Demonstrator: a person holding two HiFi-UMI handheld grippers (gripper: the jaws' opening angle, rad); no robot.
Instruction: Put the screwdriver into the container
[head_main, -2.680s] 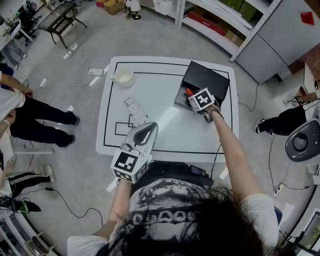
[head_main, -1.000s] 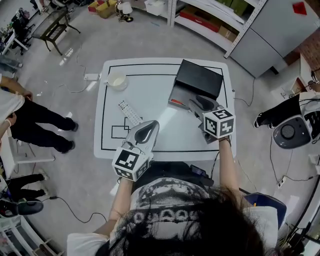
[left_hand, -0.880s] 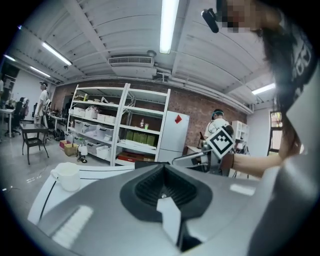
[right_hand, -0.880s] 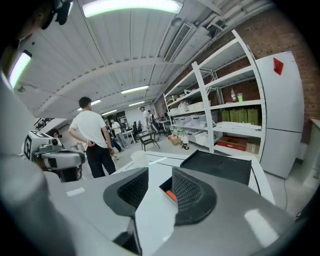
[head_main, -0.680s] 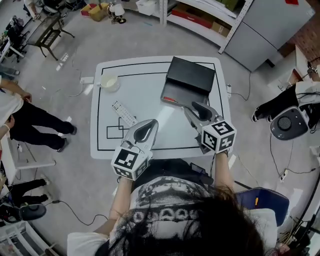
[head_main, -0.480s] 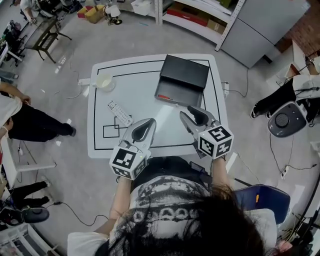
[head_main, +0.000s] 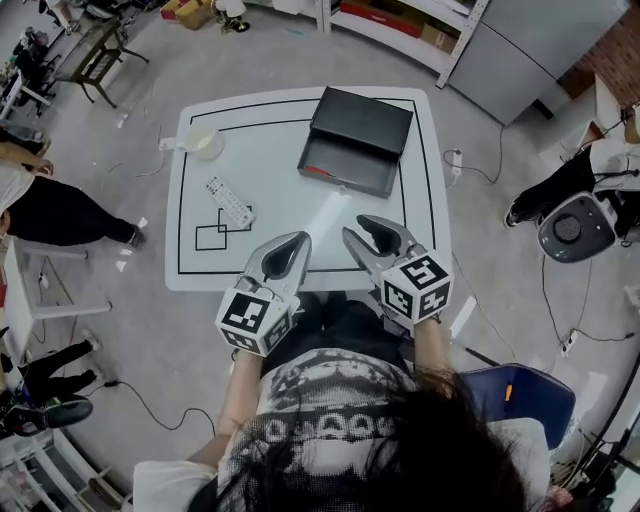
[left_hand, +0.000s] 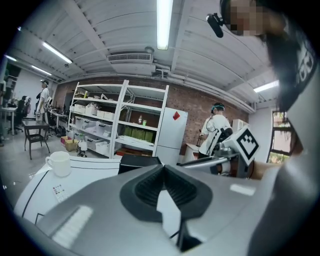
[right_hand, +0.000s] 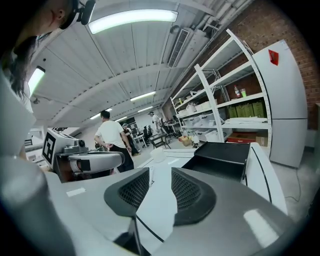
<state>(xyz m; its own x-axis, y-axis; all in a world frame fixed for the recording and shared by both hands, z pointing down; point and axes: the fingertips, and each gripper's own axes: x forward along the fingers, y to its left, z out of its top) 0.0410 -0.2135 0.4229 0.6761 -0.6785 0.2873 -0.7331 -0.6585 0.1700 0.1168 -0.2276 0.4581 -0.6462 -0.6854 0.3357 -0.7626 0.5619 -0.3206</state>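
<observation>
The black container stands open at the table's far right, its lid raised behind it. A red-handled screwdriver lies inside it along the near wall. Both grippers hover side by side over the table's near edge, well short of the container. My left gripper is shut and holds nothing. My right gripper is open; its jaws are closing with nothing between them. The left gripper view shows my left gripper with its tips together and the container beyond. In the right gripper view a gap shows in my right gripper.
A white cup stands at the table's far left corner. A remote control lies left of centre beside drawn black squares. A person stands left of the white table. Shelves line the far wall. A blue chair is at my right.
My right gripper has pulled back from the container to the table's near edge, empty, beside the left one. The screwdriver stays in the container. The left gripper has hardly moved.
</observation>
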